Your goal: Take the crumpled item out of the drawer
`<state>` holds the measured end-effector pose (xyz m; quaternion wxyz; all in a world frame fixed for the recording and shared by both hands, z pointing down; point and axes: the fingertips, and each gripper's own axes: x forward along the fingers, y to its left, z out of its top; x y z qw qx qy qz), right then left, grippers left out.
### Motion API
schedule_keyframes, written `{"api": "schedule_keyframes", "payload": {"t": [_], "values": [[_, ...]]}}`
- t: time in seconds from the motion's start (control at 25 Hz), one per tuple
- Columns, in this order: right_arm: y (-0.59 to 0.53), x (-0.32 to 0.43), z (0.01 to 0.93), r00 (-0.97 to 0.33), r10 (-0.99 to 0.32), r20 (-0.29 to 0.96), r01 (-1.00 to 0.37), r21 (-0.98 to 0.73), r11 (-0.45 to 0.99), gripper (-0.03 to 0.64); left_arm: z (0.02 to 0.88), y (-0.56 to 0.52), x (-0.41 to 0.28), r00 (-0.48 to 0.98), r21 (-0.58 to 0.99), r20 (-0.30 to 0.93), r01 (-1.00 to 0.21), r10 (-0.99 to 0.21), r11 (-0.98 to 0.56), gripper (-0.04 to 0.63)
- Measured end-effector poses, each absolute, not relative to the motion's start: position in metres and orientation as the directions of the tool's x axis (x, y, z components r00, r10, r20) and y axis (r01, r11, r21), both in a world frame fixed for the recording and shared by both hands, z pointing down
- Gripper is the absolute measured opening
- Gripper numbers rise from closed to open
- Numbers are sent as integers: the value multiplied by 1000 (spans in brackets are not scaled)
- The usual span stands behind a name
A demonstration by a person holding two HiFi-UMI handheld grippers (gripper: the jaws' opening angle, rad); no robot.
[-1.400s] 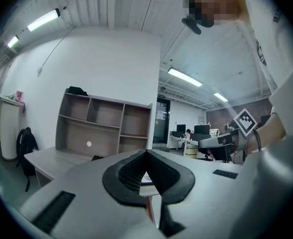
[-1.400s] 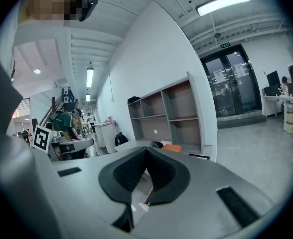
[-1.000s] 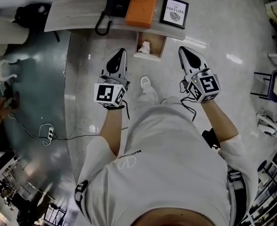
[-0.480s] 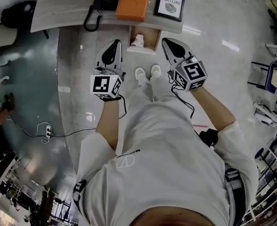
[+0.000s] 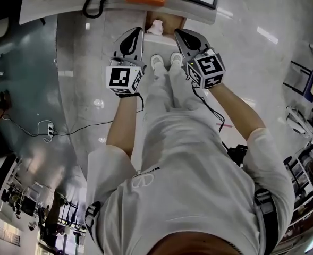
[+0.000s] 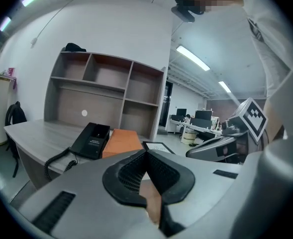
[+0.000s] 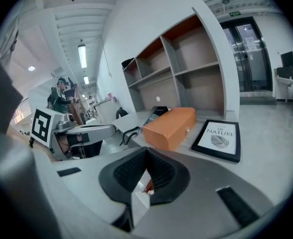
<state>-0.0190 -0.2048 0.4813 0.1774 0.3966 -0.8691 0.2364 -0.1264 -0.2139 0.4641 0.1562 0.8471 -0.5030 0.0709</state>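
In the head view a white crumpled item [image 5: 155, 27] lies in the left part of an open wooden drawer [image 5: 172, 21] under the desk edge. My left gripper [image 5: 137, 31] is shut and empty, its tip just left of the drawer. My right gripper [image 5: 178, 33] is also shut and empty, its tip at the drawer's front right. Seen from the left gripper view, the left gripper [image 6: 146, 152] points over the desk, with the right gripper [image 6: 221, 144] beside it. The right gripper view shows the right gripper [image 7: 146, 149] closed and the left gripper [image 7: 81, 132] at its left.
On the grey desk [image 5: 55, 4] stand a black phone [image 6: 89, 139], an orange box [image 7: 168, 126] and a framed print [image 7: 218, 137]. Open shelves [image 6: 106, 91] rise behind. The person's white shoes [image 5: 164, 61] stand before the drawer. A cable [image 5: 55, 132] runs over the floor at the left.
The person has stepped up to the desk, so desk and drawer have slid to the top of the head view. Both shut grippers have come closer to the drawer and to each other.
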Motion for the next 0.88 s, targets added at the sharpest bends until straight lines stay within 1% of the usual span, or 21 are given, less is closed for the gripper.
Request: {"api": "schedule_keyframes", "payload": {"t": [0.44,0.68,0.88], "values": [[-214,-24,561,-621,-571,536,-775,-313,549,-2,544,-224,-115,467,233,326,-882,-822,-409,-2],[-209,-38,595,-648,-516,561,-749,-343,567,-2,577,-227,-112,462,249,349,-885,-816,-394,-2],[-204,-48,625,-652,-473,592,-743,-376,554,-2,605,-229,-111,444,273,370,-891,-816,-362,-2]]}}
